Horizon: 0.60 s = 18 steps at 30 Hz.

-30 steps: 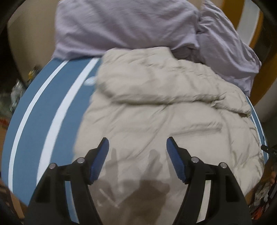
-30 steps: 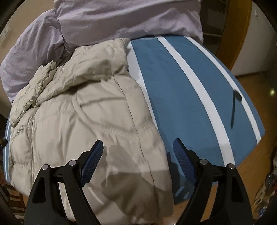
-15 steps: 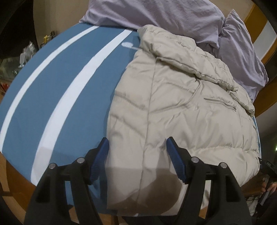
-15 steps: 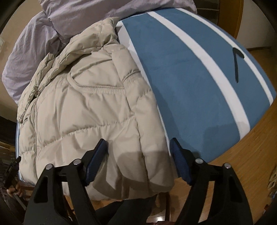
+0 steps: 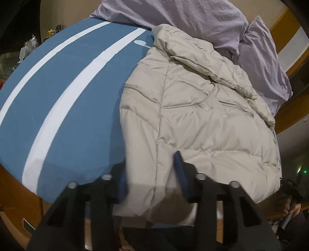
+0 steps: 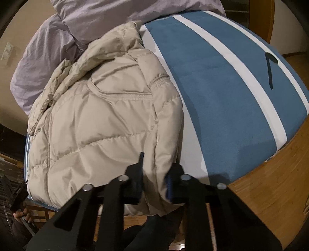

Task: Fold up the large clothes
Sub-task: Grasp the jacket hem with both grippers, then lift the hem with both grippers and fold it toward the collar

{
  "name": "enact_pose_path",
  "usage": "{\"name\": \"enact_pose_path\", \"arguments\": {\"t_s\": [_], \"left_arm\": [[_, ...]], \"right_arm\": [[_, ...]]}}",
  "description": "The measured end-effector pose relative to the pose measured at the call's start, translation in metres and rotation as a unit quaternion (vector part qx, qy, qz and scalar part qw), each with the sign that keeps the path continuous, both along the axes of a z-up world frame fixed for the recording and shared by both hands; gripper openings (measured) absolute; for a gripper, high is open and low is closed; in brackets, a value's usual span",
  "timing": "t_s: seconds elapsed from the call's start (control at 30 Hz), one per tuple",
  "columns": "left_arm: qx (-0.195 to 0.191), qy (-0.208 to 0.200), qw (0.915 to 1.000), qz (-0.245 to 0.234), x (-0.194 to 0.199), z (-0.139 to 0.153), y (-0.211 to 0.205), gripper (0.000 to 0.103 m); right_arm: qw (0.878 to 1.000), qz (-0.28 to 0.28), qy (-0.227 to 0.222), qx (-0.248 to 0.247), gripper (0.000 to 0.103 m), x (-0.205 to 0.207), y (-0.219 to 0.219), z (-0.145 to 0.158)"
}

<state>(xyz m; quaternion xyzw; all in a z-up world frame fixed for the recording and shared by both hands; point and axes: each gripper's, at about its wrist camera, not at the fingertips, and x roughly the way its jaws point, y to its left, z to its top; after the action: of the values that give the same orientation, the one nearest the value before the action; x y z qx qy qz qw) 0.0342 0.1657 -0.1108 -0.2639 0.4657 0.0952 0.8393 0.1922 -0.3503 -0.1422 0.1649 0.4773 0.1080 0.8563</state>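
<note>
A beige puffer jacket (image 5: 202, 115) lies on a blue bed cover with white stripes (image 5: 67, 100); its hem hangs over the near bed edge. My left gripper (image 5: 150, 173) is closed on the jacket's near left hem corner, with fabric bunched between its blue pads. In the right wrist view the same jacket (image 6: 100, 119) fills the left half, and my right gripper (image 6: 154, 173) is closed on its near right hem corner.
Lilac bedding (image 5: 193, 17) is piled at the far side behind the jacket, also in the right wrist view (image 6: 48, 48). A dark slim object (image 6: 271, 65) lies on the cover at right. The wooden bed frame (image 6: 270, 173) runs along the near edge.
Both grippers dropped to the jacket's near hem and their jaws closed from wide open onto the fabric at its two corners.
</note>
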Motion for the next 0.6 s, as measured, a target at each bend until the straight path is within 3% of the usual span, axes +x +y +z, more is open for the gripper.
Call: {"name": "enact_pose_path", "arguments": {"t_s": [0.07,0.17,0.37,0.6], "left_arm": [[-0.003,-0.007,1.0000,0.001,-0.001,0.003,-0.001,0.025],[0.003,-0.018,0.9998,-0.002,0.000,0.014,-0.003,0.016],[0.025,-0.037,0.9990,-0.005,0.010,0.041,-0.006,0.011],[0.063,-0.088,0.9941,-0.006,0.039,0.094,-0.003,0.011]], "right_arm": [[1.000,-0.002,-0.008,-0.001,0.011,0.002,0.003,0.005],[1.000,-0.003,-0.024,0.000,0.010,0.004,0.005,0.016],[0.997,-0.001,-0.071,0.010,0.009,0.014,0.009,0.052],[0.992,0.010,-0.124,0.021,0.009,0.039,0.021,0.099]]}}
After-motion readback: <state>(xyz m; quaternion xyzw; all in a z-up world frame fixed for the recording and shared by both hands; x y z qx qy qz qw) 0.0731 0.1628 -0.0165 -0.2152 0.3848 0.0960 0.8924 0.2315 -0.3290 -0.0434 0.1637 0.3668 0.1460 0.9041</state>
